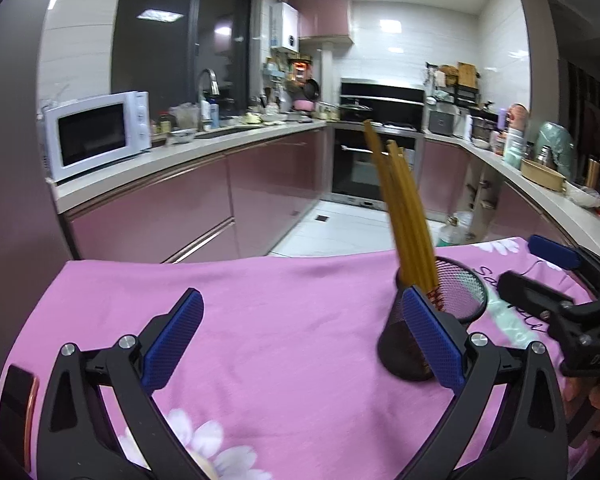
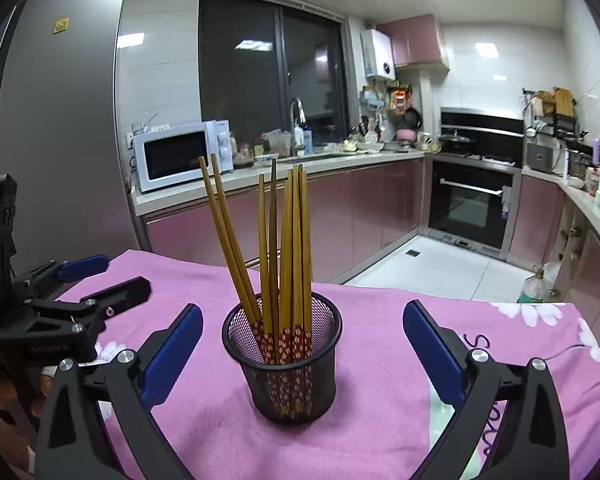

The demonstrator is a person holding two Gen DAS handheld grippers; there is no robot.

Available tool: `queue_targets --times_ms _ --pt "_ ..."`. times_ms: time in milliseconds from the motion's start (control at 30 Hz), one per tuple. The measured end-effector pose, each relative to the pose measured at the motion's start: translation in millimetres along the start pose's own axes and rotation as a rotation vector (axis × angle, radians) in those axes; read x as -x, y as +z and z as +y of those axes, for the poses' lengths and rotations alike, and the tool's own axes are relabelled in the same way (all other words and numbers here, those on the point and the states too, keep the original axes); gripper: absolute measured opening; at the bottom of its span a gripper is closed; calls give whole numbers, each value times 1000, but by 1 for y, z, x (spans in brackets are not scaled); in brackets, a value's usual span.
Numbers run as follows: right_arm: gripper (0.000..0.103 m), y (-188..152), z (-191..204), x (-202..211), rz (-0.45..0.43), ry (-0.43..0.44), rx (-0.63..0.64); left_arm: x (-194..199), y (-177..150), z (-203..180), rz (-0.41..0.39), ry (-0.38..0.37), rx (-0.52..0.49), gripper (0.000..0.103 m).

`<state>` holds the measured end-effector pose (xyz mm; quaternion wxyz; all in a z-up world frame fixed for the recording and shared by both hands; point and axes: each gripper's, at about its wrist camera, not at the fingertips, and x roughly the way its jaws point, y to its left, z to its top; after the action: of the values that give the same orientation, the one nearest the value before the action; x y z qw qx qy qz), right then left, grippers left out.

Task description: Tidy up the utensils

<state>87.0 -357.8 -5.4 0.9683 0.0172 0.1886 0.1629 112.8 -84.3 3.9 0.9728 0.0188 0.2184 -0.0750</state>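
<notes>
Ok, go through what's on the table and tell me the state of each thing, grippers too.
left gripper: open, nothing between its fingers.
right gripper: open, mesh cup between its fingers but untouched.
mesh cup: upright on the pink cloth, holding chopsticks.
chopsticks: all standing in the cup, patterned ends down, leaning apart.
pink cloth: spread over the table, slightly wrinkled.
microwave: door closed.
oven: door closed.

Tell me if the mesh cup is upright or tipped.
Upright: the mesh cup sits flat on the pink cloth, chopsticks standing inside.

Pink kitchen cabinets (image 2: 268,216), white microwave (image 2: 180,156) on counter, dark window (image 2: 268,68), built-in oven (image 2: 470,204), white tiled floor (image 2: 440,264)
</notes>
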Motion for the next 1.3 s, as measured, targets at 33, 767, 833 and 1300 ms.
queue_targets --times_ms 33,767,833,1300 --pt "97 -3 1 4 -7 -4 2 6 -4 2 -12 12 -1 98" --pt "97 -27 43 35 -122 -87 72 71 -43 9 -176 125 45 98" --pt "97 -28 45 36 -125 -87 72 74 -44 7 -180 131 41 98" --pt "97 -26 50 40 -131 -85 79 84 -46 4 -197 130 36 98"
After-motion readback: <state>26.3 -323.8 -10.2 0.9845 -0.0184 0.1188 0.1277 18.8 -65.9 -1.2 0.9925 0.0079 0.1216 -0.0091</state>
